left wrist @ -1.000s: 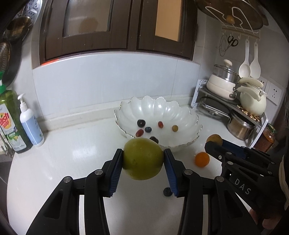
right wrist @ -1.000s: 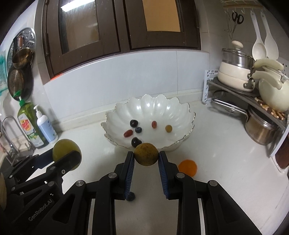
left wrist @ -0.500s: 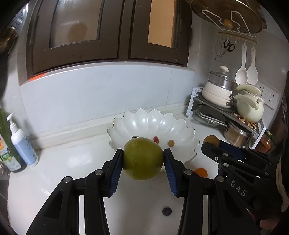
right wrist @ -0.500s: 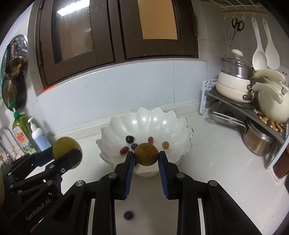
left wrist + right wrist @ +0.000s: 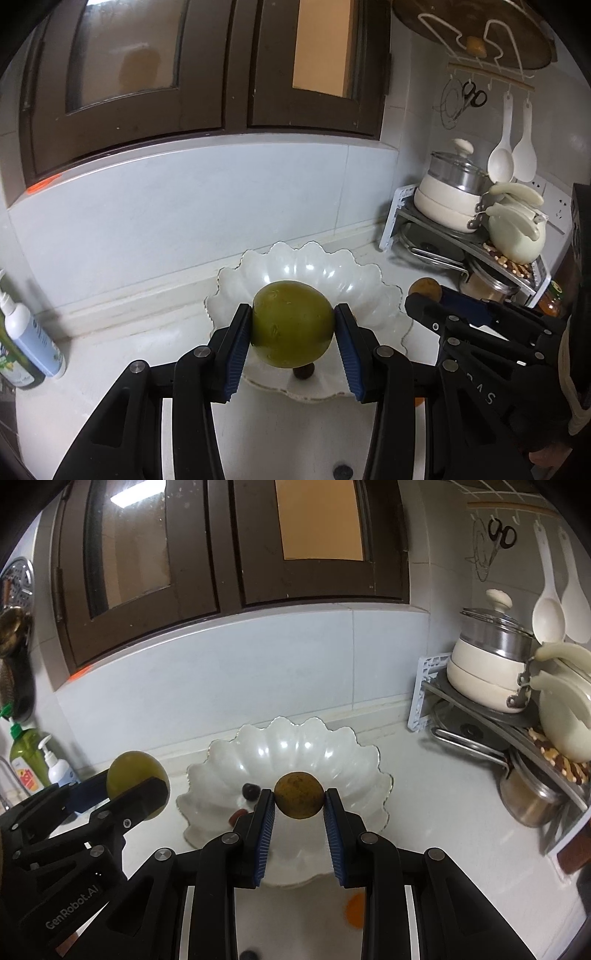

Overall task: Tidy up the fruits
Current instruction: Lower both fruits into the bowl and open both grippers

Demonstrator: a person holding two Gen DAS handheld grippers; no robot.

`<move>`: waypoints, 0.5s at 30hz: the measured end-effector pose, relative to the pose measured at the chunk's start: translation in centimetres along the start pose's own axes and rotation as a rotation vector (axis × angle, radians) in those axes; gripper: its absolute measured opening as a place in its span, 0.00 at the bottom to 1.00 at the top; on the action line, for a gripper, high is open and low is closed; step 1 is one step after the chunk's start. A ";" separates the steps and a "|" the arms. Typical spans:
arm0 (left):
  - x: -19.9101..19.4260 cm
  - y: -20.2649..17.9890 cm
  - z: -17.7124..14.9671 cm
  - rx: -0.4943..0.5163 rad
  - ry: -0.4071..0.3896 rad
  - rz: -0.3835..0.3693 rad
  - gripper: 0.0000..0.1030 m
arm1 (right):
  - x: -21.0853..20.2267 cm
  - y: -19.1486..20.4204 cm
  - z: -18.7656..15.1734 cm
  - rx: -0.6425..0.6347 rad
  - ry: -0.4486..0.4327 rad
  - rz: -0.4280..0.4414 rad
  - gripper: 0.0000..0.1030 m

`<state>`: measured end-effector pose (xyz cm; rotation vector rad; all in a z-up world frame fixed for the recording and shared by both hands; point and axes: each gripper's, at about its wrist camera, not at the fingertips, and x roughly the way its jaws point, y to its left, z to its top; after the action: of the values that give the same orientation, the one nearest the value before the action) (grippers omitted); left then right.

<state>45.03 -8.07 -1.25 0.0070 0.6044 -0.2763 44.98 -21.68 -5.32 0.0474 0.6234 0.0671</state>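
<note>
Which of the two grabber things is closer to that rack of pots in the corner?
The right one. The right gripper, holding a small brownish fruit, sits between the left gripper and the pot rack; the left gripper, holding a big green fruit, is farther from it.

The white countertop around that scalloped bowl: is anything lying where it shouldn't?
Yes. A small orange fruit and a dark grape lie loose on the white countertop in front of the white scalloped bowl, while other small fruits sit inside. Nothing looks spilled or broken.
</note>
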 end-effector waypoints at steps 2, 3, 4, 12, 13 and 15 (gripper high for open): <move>0.8 0.1 0.4 -0.002 0.013 -0.003 0.43 | 0.7 -0.2 0.6 -0.010 0.008 -0.010 0.28; 1.3 0.1 0.6 -0.001 0.018 0.000 0.43 | 1.0 -0.2 0.7 -0.015 0.014 -0.015 0.28; 1.8 0.2 0.8 -0.001 0.025 0.002 0.43 | 1.4 -0.3 0.9 -0.017 0.019 -0.019 0.28; 5.6 0.4 1.5 -0.002 0.102 -0.002 0.43 | 4.9 -1.0 1.4 -0.035 0.093 -0.033 0.28; 6.2 0.4 1.5 -0.005 0.115 -0.003 0.43 | 5.3 -1.1 1.4 -0.035 0.104 -0.032 0.28; 6.9 0.4 1.5 -0.003 0.132 0.000 0.43 | 6.1 -1.4 1.4 -0.034 0.122 -0.031 0.28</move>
<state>51.43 -9.59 -3.96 0.0228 0.7364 -0.2764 50.78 -22.62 -7.82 0.0003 0.7442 0.0505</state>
